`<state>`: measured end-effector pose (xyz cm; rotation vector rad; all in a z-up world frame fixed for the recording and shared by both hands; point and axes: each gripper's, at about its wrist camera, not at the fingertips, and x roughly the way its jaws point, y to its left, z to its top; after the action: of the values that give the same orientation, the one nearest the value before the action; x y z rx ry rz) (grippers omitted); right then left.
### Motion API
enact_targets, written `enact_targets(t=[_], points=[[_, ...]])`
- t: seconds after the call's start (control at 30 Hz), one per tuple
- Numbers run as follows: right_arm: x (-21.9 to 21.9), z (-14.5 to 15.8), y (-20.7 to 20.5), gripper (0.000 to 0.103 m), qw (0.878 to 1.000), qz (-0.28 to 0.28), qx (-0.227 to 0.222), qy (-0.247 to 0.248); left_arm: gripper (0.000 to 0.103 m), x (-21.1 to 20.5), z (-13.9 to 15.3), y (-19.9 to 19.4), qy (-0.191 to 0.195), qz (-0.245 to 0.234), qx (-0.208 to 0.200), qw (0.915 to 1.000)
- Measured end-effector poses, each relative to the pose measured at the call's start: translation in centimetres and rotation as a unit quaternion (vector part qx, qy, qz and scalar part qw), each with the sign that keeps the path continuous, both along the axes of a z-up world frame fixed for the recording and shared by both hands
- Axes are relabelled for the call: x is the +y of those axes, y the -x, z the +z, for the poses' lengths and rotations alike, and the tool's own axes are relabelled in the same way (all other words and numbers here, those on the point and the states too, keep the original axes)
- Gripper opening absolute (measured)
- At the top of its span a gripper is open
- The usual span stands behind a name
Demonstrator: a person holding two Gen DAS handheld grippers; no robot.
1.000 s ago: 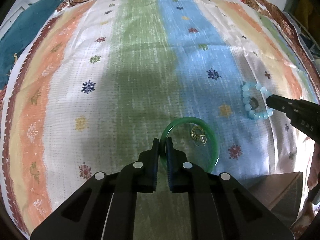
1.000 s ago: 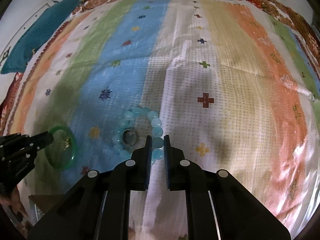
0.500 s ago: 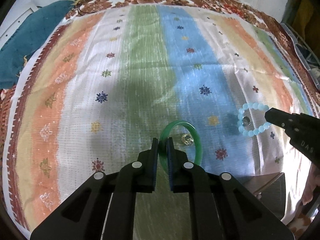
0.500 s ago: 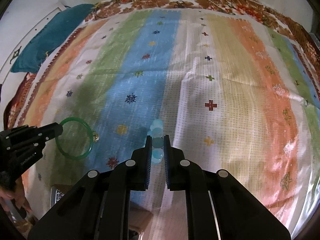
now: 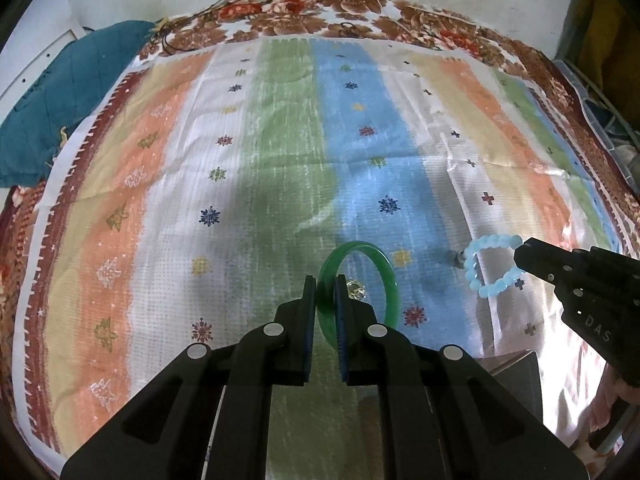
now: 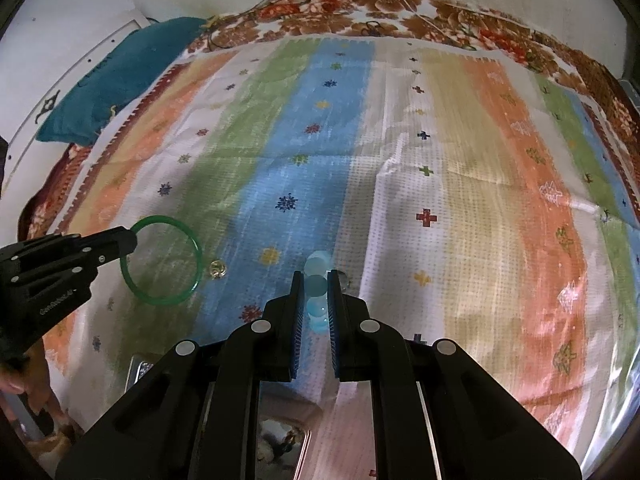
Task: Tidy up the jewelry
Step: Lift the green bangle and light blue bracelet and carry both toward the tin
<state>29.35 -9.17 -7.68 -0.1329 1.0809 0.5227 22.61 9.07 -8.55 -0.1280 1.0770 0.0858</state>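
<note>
Between closed jaws, one bangle (image 5: pixel 390 280), one bracelet (image 5: pixel 490 266)

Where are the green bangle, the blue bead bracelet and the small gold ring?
green bangle (image 5: pixel 390 280): left wrist view, right side of hoop.
blue bead bracelet (image 5: pixel 490 290): left wrist view, lower beads.
small gold ring (image 6: pixel 217 269): right wrist view, ring's middle.

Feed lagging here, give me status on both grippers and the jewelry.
Left gripper shut on green bangle. Right gripper shut on blue bead bracelet. Gold ring on cloth. Nothing blocking.

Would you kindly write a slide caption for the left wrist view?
Left hand-held gripper clamps a green bangle above the striped cloth; right hand-held gripper holds a blue bead bracelet.
</note>
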Motion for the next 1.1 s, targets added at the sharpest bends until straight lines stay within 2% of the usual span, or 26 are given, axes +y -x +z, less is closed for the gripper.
enact_targets(t=[0.23,0.73,1.1], points=[[-0.7,1.4,1.0,0.012,1.0,0.0,-0.01,-0.017,0.009,-0.7,1.2,1.2,-0.003,0.001,-0.013,0.9999],[-1.7,3.7,3.3,0.012,0.998,-0.003,-0.028,-0.048,0.009,-1.6,3.2,3.3,0.015,0.0,-0.04,0.9991],[-1.7,5.4,5.6,0.012,0.997,0.019,-0.045,-0.065,0.009,-2.9,3.8,5.1,0.021,-0.015,-0.048,0.9985]])
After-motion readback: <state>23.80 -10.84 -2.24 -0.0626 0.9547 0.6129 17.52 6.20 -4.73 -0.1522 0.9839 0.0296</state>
